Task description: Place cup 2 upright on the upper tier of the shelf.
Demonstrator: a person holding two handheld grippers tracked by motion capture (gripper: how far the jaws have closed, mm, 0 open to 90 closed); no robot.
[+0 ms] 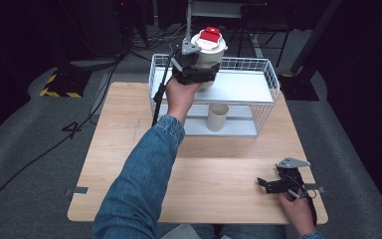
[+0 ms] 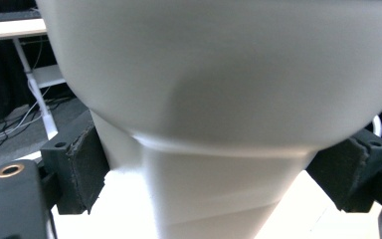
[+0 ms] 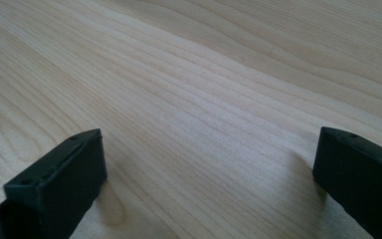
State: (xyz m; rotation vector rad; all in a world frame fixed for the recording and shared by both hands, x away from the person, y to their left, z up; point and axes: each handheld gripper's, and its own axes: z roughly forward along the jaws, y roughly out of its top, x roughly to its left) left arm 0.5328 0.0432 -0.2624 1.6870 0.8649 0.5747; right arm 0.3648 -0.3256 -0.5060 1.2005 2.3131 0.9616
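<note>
Two grippers are in play: the left gripper point(image 1: 197, 69) up at the rack and the right gripper point(image 1: 271, 183) low on the table point(image 1: 129, 149), each with two black jaws. There is one white cup with a red lid point(image 1: 209, 49), and one plain beige cup point(image 1: 218, 117) without a lid, so two cups in all. One white wire rack point(image 1: 263, 82) stands at the far edge, with two levels, one cup at each. One wooden table carries everything. One person works here, with two hands and one denim sleeve point(image 1: 139, 179) reaching forward
</note>
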